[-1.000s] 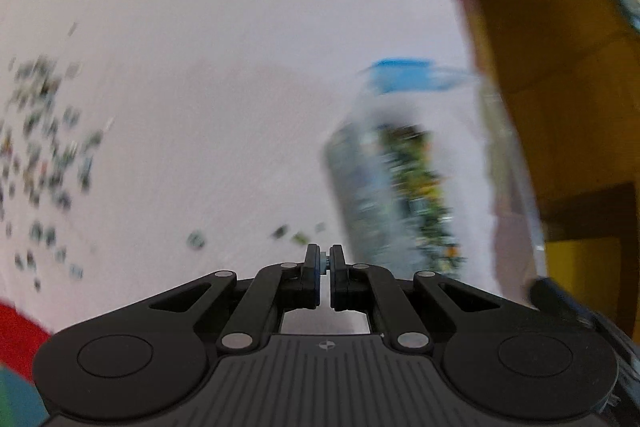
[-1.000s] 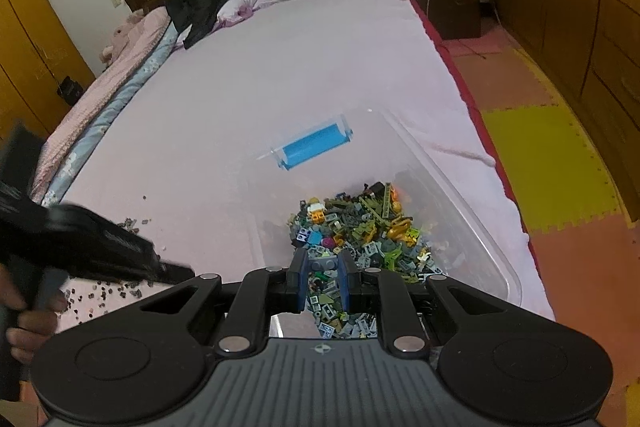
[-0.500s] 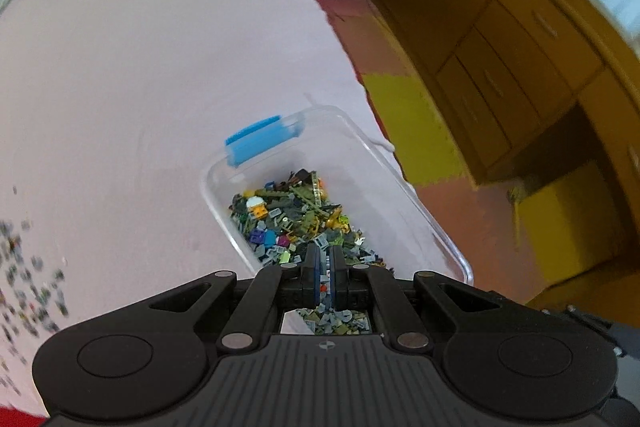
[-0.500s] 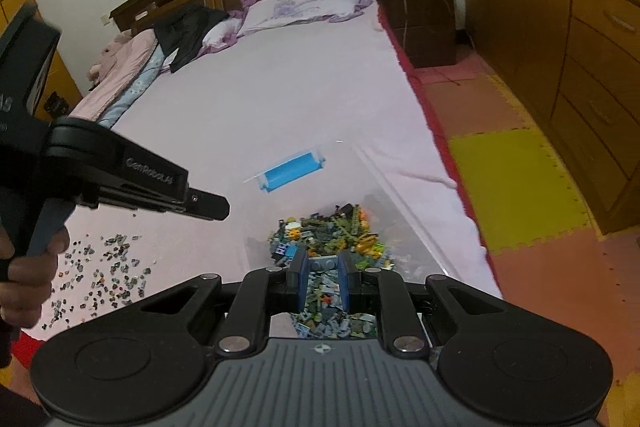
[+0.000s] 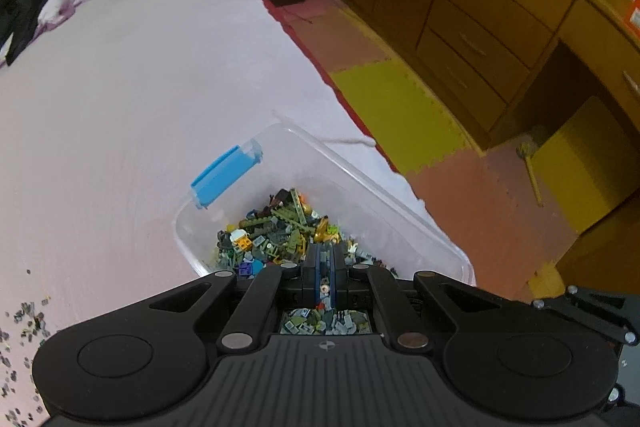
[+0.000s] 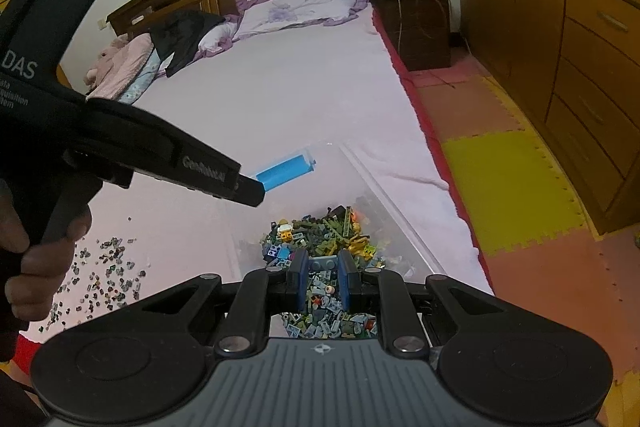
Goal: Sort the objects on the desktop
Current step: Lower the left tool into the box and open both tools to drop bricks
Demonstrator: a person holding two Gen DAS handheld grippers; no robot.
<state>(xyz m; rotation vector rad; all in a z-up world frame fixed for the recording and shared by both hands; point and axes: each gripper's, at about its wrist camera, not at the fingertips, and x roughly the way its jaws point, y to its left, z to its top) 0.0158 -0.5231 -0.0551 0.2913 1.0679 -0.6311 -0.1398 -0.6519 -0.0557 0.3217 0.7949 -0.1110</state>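
Note:
A clear plastic bin (image 5: 400,203) with a blue latch (image 5: 222,177) lies on the pink bed and holds a heap of small toy bricks (image 5: 280,231). My left gripper (image 5: 324,263) hangs over the heap, jaws nearly shut, with a thin gap and no brick seen in it. My right gripper (image 6: 323,269) is also above the bin (image 6: 400,227), shut on a grey brick (image 6: 323,263). The left gripper's body (image 6: 120,143) shows at the left of the right wrist view. Loose small bricks (image 6: 104,275) lie scattered on the sheet left of the bin.
The bed's right edge (image 5: 312,59) drops to foam floor mats (image 5: 392,111). A wooden dresser (image 5: 500,19) stands along the right. Pillows (image 6: 296,11) and dark clothes (image 6: 184,39) lie at the headboard. A nightstand (image 6: 416,23) stands beside the bed.
My left gripper swung from the scattered bricks on the sheet to above the bin. My right gripper rose a little, still holding the grey brick.

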